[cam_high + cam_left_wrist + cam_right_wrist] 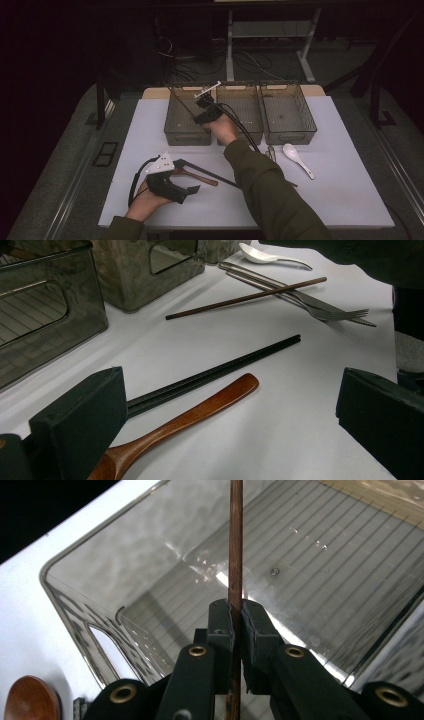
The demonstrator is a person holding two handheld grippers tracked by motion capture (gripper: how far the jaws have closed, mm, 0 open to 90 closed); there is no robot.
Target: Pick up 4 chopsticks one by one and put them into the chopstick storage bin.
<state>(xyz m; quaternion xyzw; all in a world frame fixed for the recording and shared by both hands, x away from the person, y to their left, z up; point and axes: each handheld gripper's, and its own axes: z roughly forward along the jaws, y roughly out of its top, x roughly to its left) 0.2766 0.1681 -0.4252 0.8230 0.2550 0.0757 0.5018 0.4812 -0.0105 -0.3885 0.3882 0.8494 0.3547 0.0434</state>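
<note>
My right gripper (204, 107) hovers over the left clear bin (187, 136), shut on a thin brown chopstick (182, 102). In the right gripper view the gripper (237, 612) pinches that chopstick (235, 540), which runs straight up over the ribbed floor of the bin (100, 580). My left gripper (186, 176) rests low at the table's front left with its jaws wide apart. In the left gripper view the gripper (232, 390) is open, and a wooden spoon (190, 417) and black chopsticks (225, 367) lie on the table between and beyond the jaws.
Two more clear bins (240, 131) (289, 134) stand in a row to the right of the first. A white spoon (298, 159), a metal fork (325, 307) and a second brown chopstick (245, 298) lie on the white table (345, 200).
</note>
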